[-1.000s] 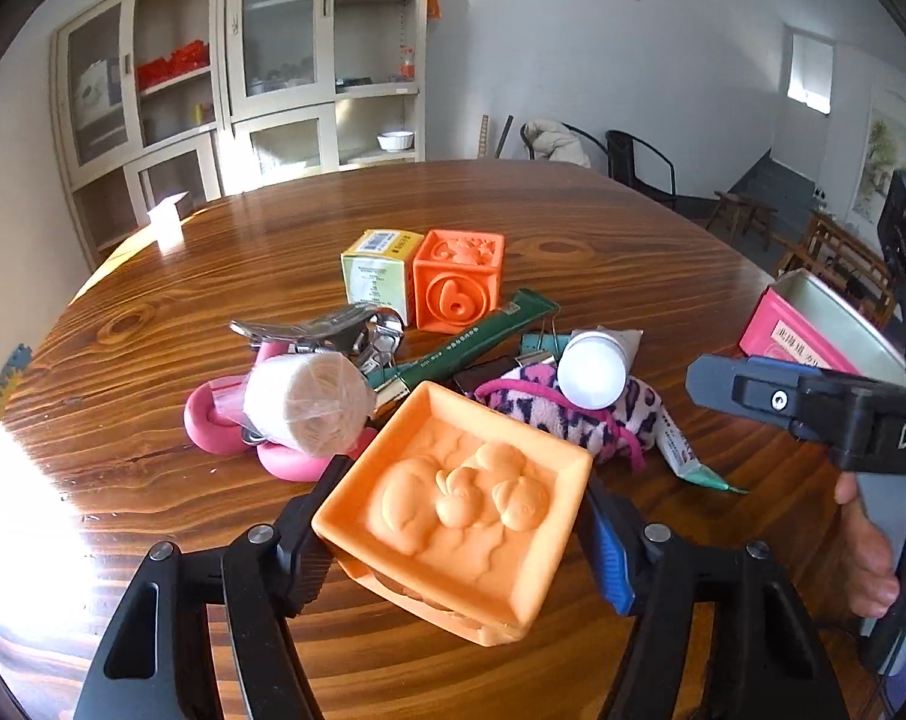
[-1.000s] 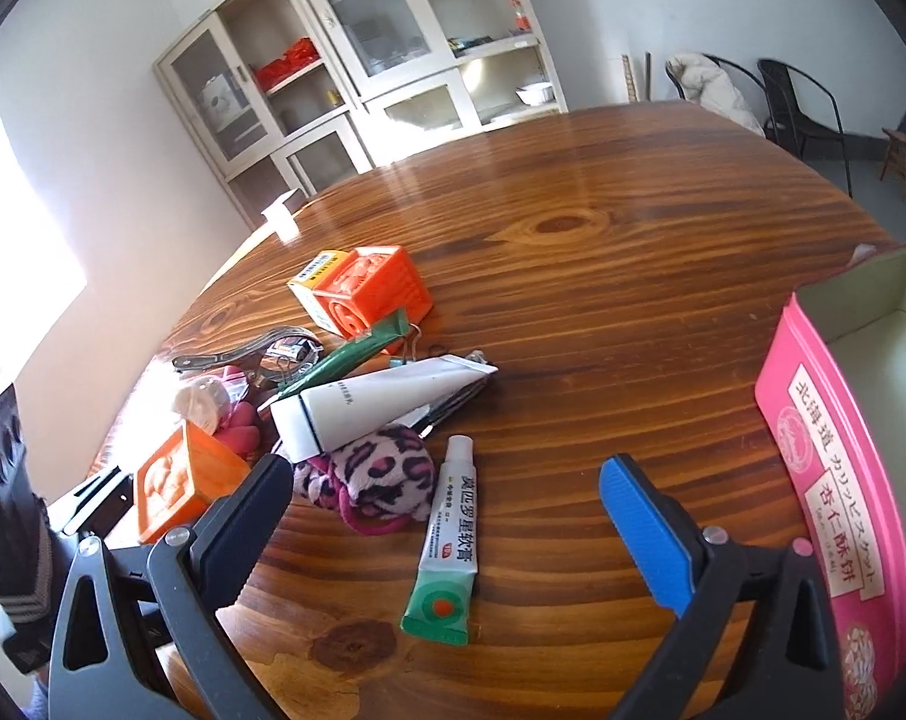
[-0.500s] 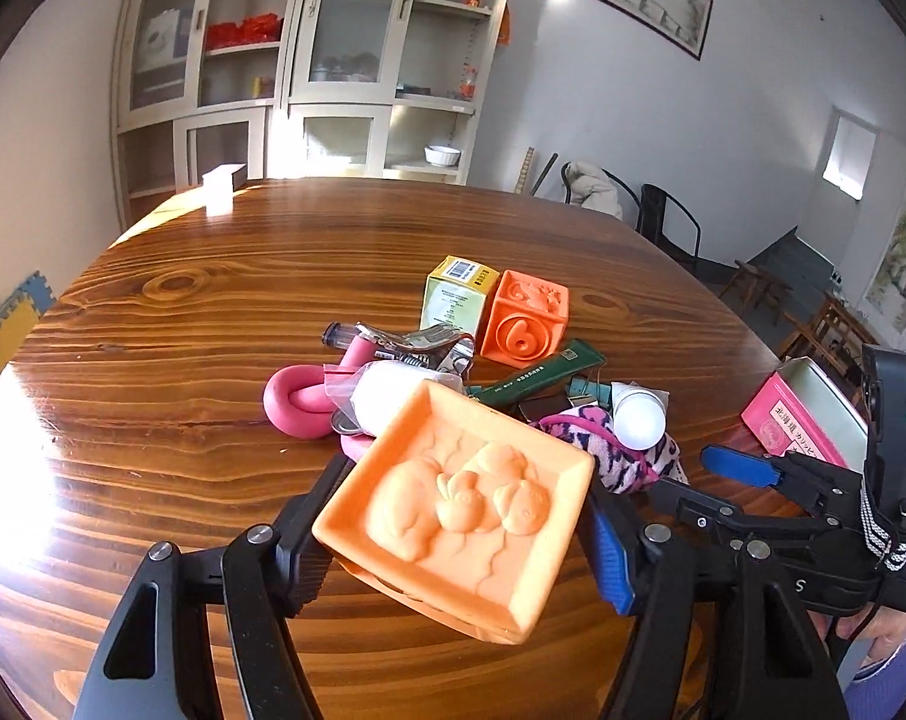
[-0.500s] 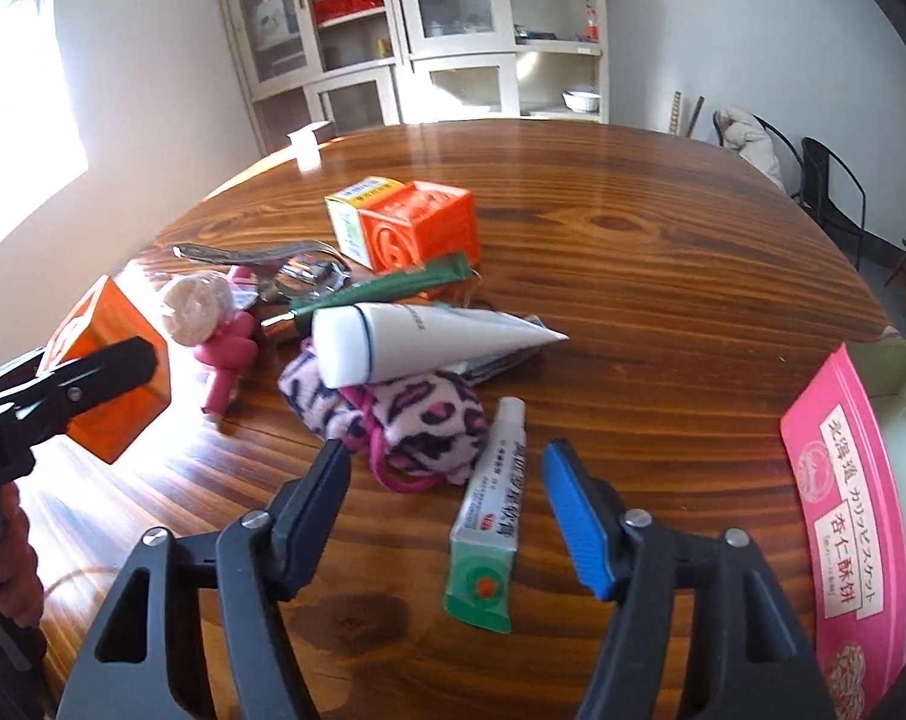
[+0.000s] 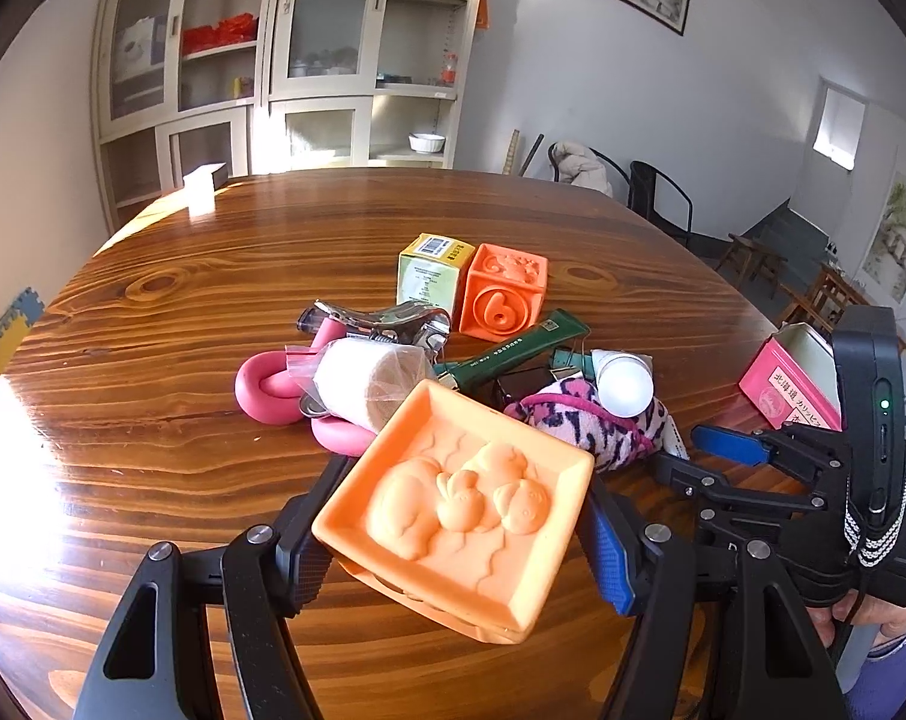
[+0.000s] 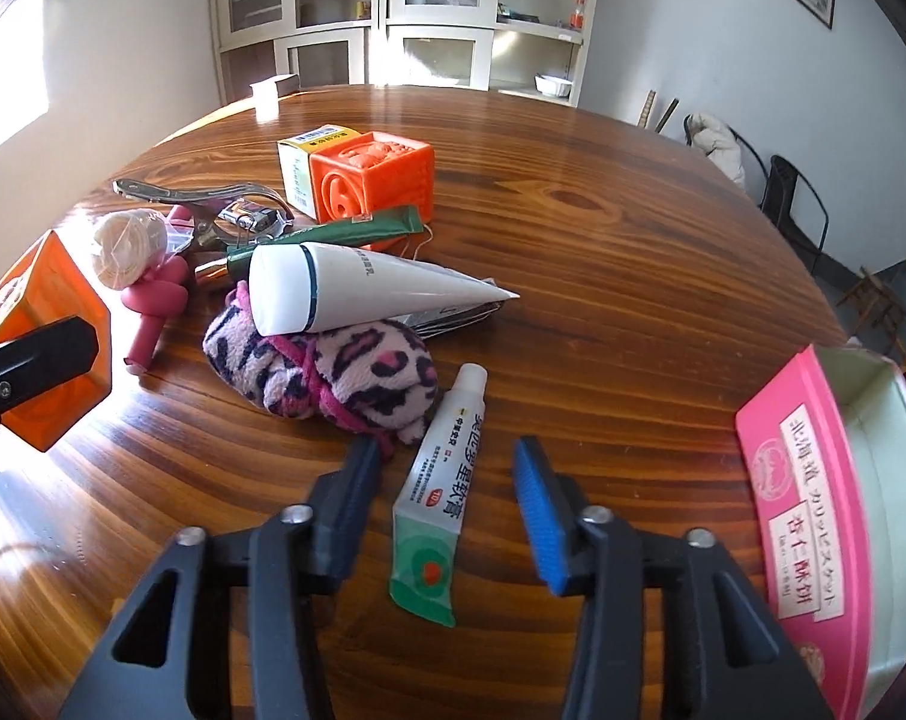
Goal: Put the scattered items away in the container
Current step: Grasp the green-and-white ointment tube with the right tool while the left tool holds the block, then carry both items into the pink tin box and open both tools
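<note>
Wood-grain tabletop (image 6: 603, 276) fills both views, cabinets (image 5: 285, 60) at far wall. Pink biscuit tin (image 6: 837, 516), open, sits at right edge. Clutter pile mid-table: orange number cube (image 5: 501, 300), leopard-print pouch (image 6: 327, 366) w/ white tube (image 6: 357, 288) on top. Left hand-held gripper (image 5: 459, 534) is clamped on an orange embossed block (image 5: 459, 510), raised off the wood. Right hand-held gripper (image 6: 447, 504), jaws just been closing, straddles small green-white ointment tube (image 6: 447, 492) near the pouch; pads not yet touching it.
</note>
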